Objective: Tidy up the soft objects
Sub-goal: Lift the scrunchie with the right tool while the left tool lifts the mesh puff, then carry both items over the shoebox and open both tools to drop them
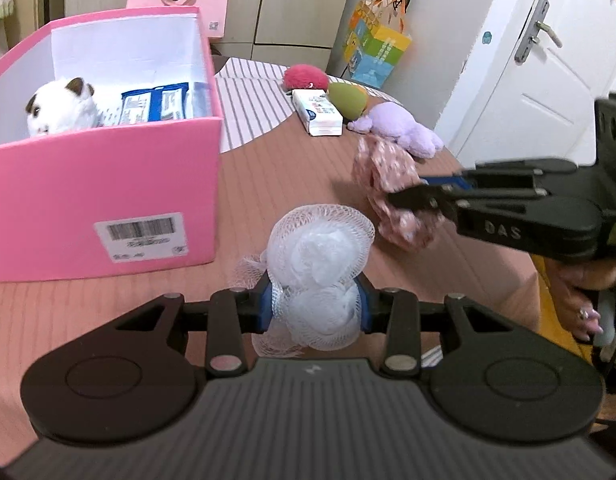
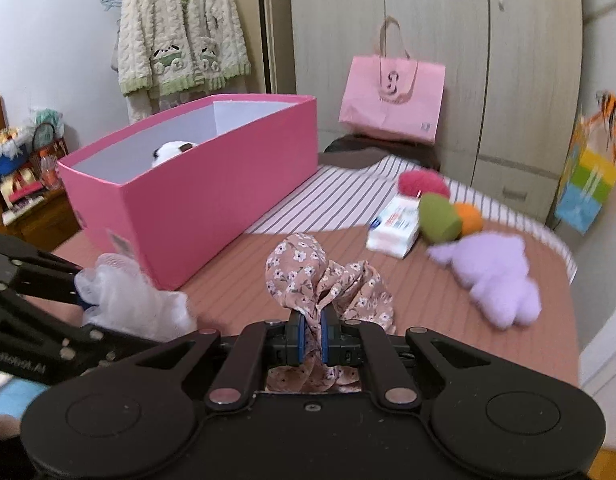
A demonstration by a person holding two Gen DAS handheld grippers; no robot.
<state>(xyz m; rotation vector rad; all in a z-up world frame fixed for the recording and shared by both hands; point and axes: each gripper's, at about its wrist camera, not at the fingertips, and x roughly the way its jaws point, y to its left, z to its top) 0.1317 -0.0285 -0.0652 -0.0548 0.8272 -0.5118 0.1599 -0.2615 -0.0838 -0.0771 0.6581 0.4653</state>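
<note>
1. Both sets of jaws are seen pinching cargo: the left gripper point(image 1: 316, 306) is pressed onto a white mesh bath puff point(image 1: 322, 256) at lower centre of the left wrist view, and the right gripper point(image 2: 313, 338) is clamped on a crumpled floral cloth point(image 2: 328, 280) at lower centre of the right wrist view.
2. A pink storage box point(image 1: 108, 184) is seen filling the left half of the left wrist view, open at the top, resting on the brown striped surface point(image 1: 288, 184).
3. Inside the box, at the upper left of that view, a white plush toy point(image 1: 64, 108) and blue-and-white packets point(image 1: 156, 104) are seen already stowed; this part of the sorting is judged done.
4. A lilac plush point(image 2: 496, 276) is seen lying at the right of the right wrist view, not yet collected.
5. A white tissue pack point(image 2: 396, 224) is seen beside it, toward the centre.
6. A green plush piece point(image 2: 438, 216), with an orange piece point(image 2: 470, 216) touching it, and a red fluffy ball point(image 2: 422, 184) are seen just behind the pack.
7. The task is judged roughly half done: two items are gripped near the box but not yet dropped in, and the loose group is left.
</note>
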